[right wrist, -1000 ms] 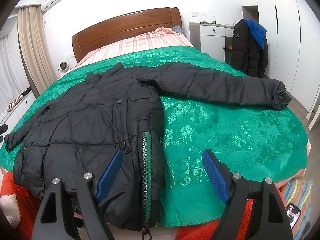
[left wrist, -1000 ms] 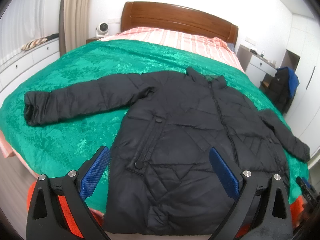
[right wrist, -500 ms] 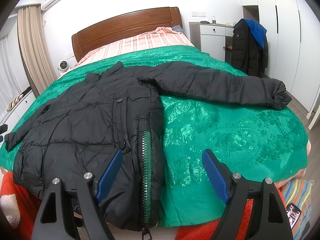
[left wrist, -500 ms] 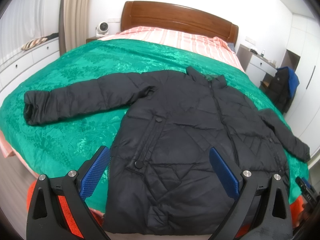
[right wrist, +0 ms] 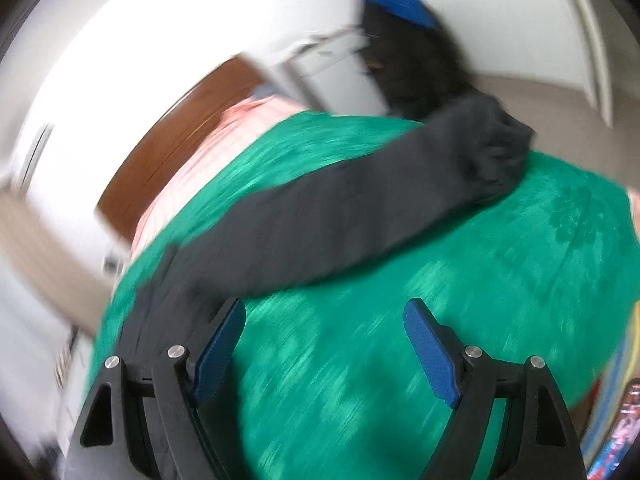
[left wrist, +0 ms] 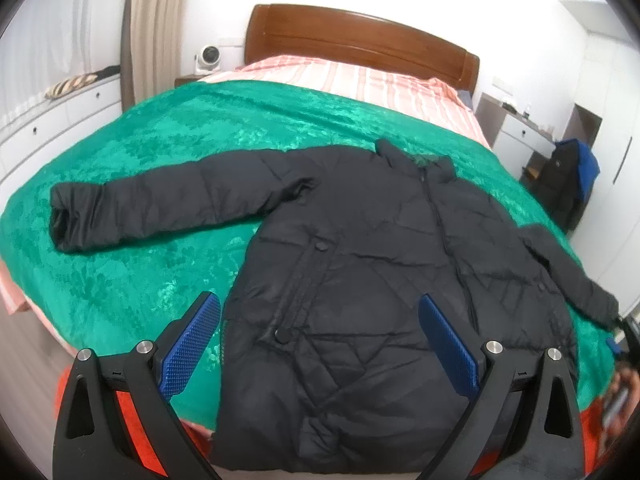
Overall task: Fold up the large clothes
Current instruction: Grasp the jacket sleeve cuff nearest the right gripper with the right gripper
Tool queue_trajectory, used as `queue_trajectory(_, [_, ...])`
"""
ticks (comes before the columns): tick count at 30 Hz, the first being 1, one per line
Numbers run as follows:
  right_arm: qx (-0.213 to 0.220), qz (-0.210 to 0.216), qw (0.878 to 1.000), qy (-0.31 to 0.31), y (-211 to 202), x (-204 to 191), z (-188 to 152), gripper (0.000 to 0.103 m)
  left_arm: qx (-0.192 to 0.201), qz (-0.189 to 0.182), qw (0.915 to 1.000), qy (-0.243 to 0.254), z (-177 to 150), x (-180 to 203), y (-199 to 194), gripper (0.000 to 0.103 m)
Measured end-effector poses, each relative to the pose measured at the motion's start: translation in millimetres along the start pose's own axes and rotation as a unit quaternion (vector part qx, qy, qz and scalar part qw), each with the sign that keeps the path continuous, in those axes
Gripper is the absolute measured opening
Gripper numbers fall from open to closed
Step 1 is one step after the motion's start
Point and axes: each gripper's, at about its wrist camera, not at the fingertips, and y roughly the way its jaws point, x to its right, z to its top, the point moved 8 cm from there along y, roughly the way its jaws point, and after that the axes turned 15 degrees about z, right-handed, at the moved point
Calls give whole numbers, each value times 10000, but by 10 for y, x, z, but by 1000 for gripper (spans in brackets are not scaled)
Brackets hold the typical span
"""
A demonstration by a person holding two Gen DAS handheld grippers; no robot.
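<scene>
Quilted black jacket (left wrist: 360,280) lies flat on glossy green bedspread (left wrist: 140,272).

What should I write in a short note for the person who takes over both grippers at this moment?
Left gripper: open, empty, above the hem of the black jacket.
Right gripper: open, empty, above the green bedspread, view blurred and tilted, pointing toward the right sleeve.
Jacket lies flat on the bed, front up, both sleeves spread out; left sleeve reaches toward the bed edge.
Done: jacket laid out. No fold yet.
Left: fold in both sleeves, then fold the body.
</scene>
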Motion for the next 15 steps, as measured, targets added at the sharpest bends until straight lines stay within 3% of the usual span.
queue_trajectory(3, [330, -170, 9932, 1103, 257, 546, 219, 81, -57, -36, 10000, -40, 8, 8, -9, 100])
queue_trajectory(7, [991, -428, 9852, 1332, 434, 559, 468, 82, -73, 59, 9999, 90, 63, 72, -13, 100])
queue_trajectory(9, [1080, -181, 9850, 1335, 598, 460, 582, 70, -67, 54, 9999, 122, 99, 110, -23, 100])
queue_trajectory(11, [1022, -263, 9862, 1278, 688, 403, 628, 21, -1, 52, 9999, 116, 137, 148, -58, 100])
queue_trajectory(12, [1051, -382, 9869, 1162, 677, 343, 650, 14, 22, 42, 9999, 119, 147, 161, -72, 100])
queue_trajectory(15, [1142, -376, 9921, 345, 562, -132, 750, 13, 71, 16, 9997, 218, 141, 216, -91, 100])
